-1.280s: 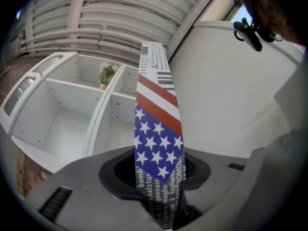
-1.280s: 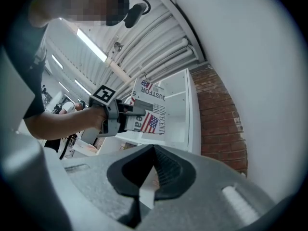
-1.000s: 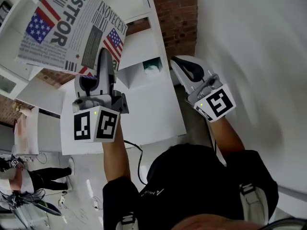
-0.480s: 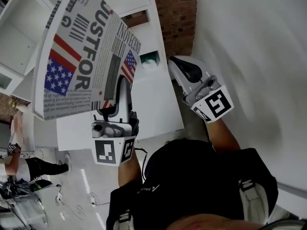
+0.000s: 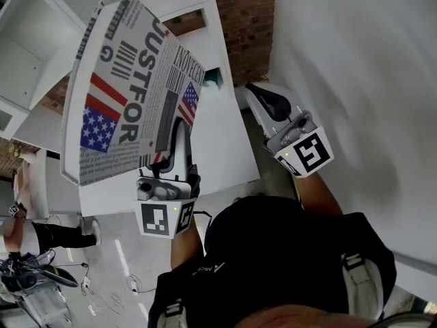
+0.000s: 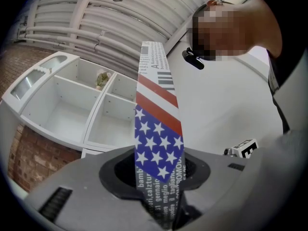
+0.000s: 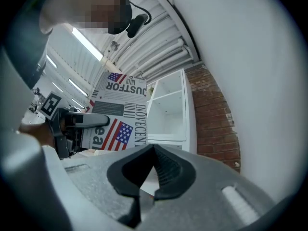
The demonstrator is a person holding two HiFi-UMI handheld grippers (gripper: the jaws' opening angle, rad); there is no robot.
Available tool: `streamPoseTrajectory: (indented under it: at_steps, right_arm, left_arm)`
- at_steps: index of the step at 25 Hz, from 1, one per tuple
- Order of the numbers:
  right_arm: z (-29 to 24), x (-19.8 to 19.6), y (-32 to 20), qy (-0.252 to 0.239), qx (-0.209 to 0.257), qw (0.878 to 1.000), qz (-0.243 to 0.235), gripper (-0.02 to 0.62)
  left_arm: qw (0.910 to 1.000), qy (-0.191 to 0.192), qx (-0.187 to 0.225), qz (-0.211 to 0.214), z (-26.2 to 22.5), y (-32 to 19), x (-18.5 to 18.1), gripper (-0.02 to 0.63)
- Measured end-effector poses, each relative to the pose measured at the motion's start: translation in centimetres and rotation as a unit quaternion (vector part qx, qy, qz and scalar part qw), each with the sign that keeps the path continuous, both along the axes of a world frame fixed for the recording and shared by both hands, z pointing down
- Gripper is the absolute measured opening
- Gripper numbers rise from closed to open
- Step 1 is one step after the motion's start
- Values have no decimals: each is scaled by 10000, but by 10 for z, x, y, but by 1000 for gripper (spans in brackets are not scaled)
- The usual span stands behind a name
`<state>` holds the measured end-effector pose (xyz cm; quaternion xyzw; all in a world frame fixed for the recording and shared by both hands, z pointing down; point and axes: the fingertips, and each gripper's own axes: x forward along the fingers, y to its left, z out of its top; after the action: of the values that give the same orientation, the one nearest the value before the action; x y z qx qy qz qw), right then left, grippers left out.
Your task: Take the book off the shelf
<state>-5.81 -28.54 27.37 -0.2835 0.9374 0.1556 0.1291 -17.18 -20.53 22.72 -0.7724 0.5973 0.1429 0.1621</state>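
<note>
Left claw point(image 5: 180, 134) grips the flag-printed book point(image 5: 123, 94), held off the white shelf point(image 5: 27, 43); right claw point(image 5: 263, 101) closed, empty

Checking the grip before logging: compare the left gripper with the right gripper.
The left gripper is shut on the lower edge of the book; the right gripper is shut with nothing between its jaws. The left gripper is before the white shelf; the right gripper is by the bare wall. Both carry a marker cube.

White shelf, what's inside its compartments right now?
In the left gripper view, the white shelf holds only one small pale object, in an upper compartment. The book covers whatever lies further right.
</note>
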Motion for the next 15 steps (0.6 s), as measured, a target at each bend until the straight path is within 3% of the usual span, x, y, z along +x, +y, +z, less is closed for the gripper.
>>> streamPoseTrajectory:
  at_steps: [15]
  right_arm:
    - [0,-4,7,12,58,9999,99,0]
  left_arm:
    - [9999,-8,26,153,0,0,1,152]
